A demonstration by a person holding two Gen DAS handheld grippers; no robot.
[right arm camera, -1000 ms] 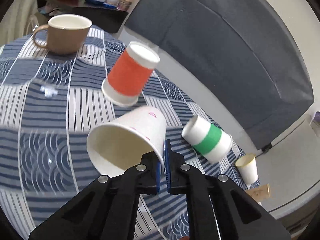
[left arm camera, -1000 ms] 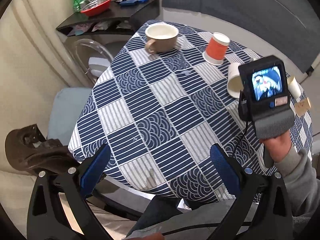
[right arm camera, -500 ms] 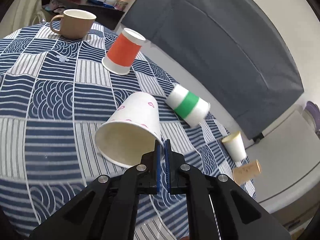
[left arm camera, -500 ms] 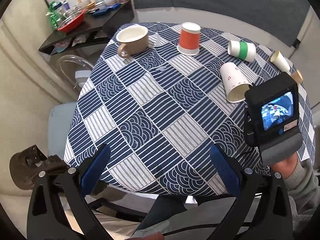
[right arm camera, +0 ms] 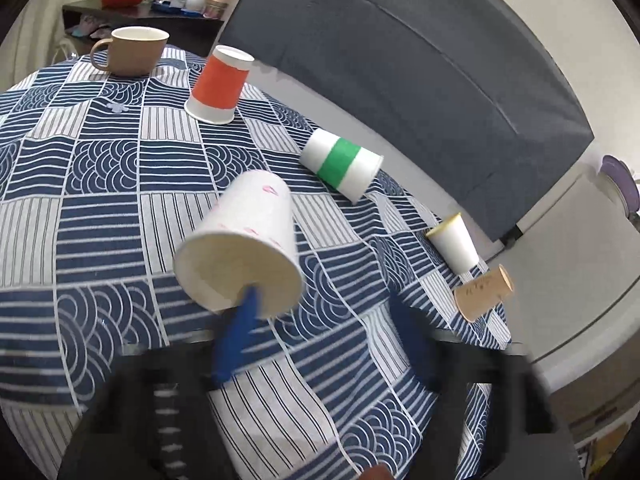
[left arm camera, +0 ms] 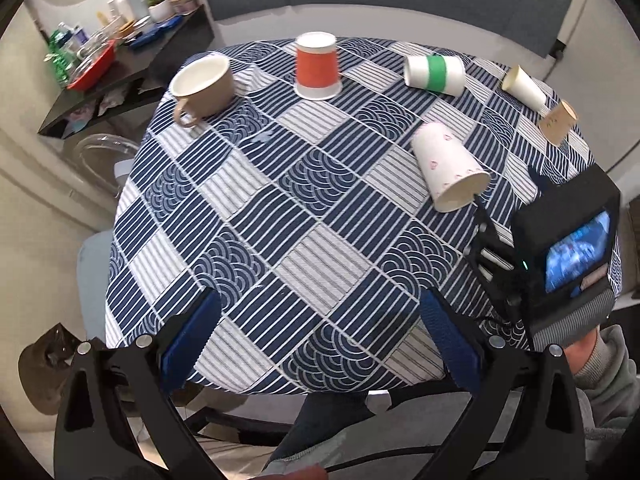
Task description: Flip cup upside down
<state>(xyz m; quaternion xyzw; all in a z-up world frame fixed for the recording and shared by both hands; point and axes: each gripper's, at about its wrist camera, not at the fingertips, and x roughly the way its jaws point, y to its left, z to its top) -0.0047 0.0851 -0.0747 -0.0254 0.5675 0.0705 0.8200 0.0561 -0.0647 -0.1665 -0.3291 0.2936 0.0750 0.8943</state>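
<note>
A white paper cup with pink marks (right arm camera: 248, 248) lies on its side on the checked tablecloth (right arm camera: 100, 184), mouth toward my right gripper; it also shows in the left wrist view (left arm camera: 448, 168). My right gripper (right arm camera: 324, 304) is open, its blue fingers blurred; the left finger's tip (right arm camera: 244, 312) overlaps the cup's rim, and I cannot tell whether they touch. My left gripper (left arm camera: 320, 320) is open and empty above the table's near edge. The right gripper's body (left arm camera: 560, 256) shows at the right in the left wrist view.
An orange cup (left arm camera: 317, 66) stands upside down at the back. A brown mug (left arm camera: 202, 86) stands upright. A green-banded cup (left arm camera: 434, 72), a small white cup (left arm camera: 522, 86) and a tan cup (left arm camera: 558, 122) lie on their sides. A cluttered shelf (left arm camera: 108, 56) is behind the table.
My right gripper has opened; half a second ago its fingers were shut at the white cup's rim. The cup rests on the cloth. My left gripper has pulled back and turned rightward.
</note>
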